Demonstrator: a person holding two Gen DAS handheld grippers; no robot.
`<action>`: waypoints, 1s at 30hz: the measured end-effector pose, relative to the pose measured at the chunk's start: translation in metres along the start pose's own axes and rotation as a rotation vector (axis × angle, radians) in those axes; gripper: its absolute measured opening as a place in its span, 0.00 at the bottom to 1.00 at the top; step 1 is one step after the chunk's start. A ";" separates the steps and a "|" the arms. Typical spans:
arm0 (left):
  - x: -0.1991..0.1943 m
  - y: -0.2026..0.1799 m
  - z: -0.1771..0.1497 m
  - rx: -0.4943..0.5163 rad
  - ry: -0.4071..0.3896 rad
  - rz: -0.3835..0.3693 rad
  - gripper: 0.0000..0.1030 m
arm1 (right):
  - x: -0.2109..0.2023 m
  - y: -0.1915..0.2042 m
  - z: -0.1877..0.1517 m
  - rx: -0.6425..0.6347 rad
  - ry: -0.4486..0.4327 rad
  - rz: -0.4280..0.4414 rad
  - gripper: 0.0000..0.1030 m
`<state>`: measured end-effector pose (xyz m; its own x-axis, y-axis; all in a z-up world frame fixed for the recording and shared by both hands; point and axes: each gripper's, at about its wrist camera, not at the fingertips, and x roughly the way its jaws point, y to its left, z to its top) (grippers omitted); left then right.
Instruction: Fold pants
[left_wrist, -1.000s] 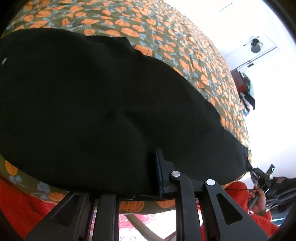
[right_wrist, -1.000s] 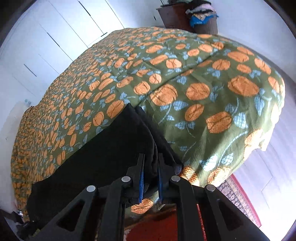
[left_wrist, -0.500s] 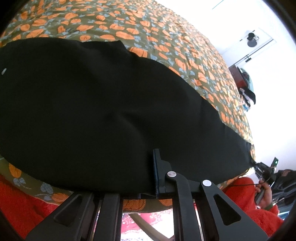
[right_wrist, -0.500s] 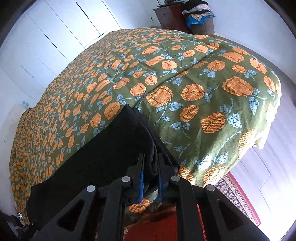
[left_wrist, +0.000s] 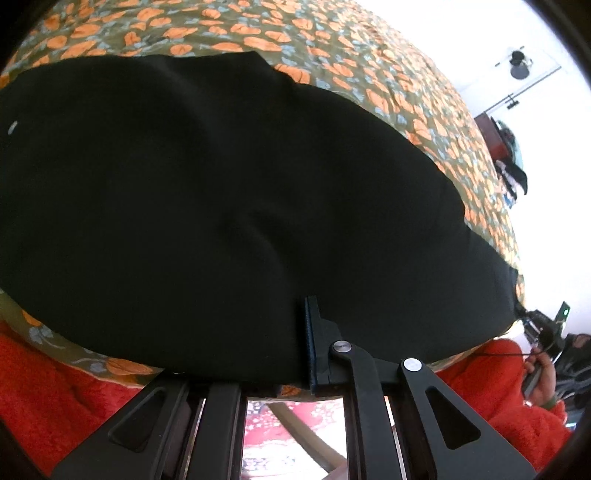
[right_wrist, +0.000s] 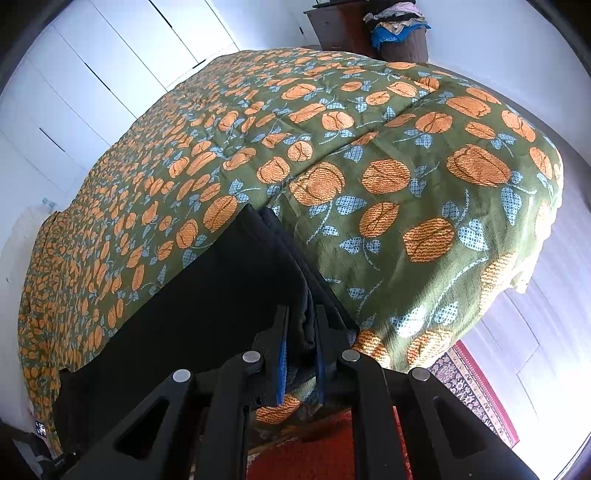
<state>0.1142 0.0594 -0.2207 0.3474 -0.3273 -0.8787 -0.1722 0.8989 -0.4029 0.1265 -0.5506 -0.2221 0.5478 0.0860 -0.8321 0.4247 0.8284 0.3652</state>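
Observation:
Black pants (left_wrist: 221, 192) lie stretched along the near edge of a bed with a green cover with orange flowers (left_wrist: 369, 62). My left gripper (left_wrist: 291, 332) is shut on the near edge of the pants; only its right finger shows, the left one is under the cloth. My right gripper (right_wrist: 300, 325) is shut on the bunched end of the pants (right_wrist: 221, 306) at the bed's (right_wrist: 388, 177) corner. The other gripper and the person's hand show at the far right of the left wrist view (left_wrist: 543, 332).
A red fleece garment (left_wrist: 55, 398) fills the lower corners of the left view. White wardrobe doors (right_wrist: 92, 74) stand behind the bed. A dark dresser with piled clothes (right_wrist: 391, 26) is at the back. A patterned rug (right_wrist: 476, 391) lies on the floor.
Both grippers have risen and drawn back a little with the pants held. The pants' far edge sits lower in the left view and more bedcover shows.

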 end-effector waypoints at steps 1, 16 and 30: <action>0.000 0.000 -0.001 0.002 0.002 0.003 0.08 | 0.000 0.000 0.000 0.000 0.000 0.000 0.12; -0.050 0.029 -0.010 -0.101 -0.057 0.158 0.56 | -0.048 -0.028 0.021 0.112 -0.218 0.113 0.46; -0.074 0.103 0.056 -0.161 -0.201 0.249 0.65 | -0.024 0.013 -0.020 0.005 -0.072 0.210 0.52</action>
<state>0.1220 0.1922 -0.1830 0.4482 -0.0256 -0.8936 -0.4118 0.8813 -0.2317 0.1041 -0.5307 -0.2059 0.6746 0.2163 -0.7058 0.2993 0.7939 0.5293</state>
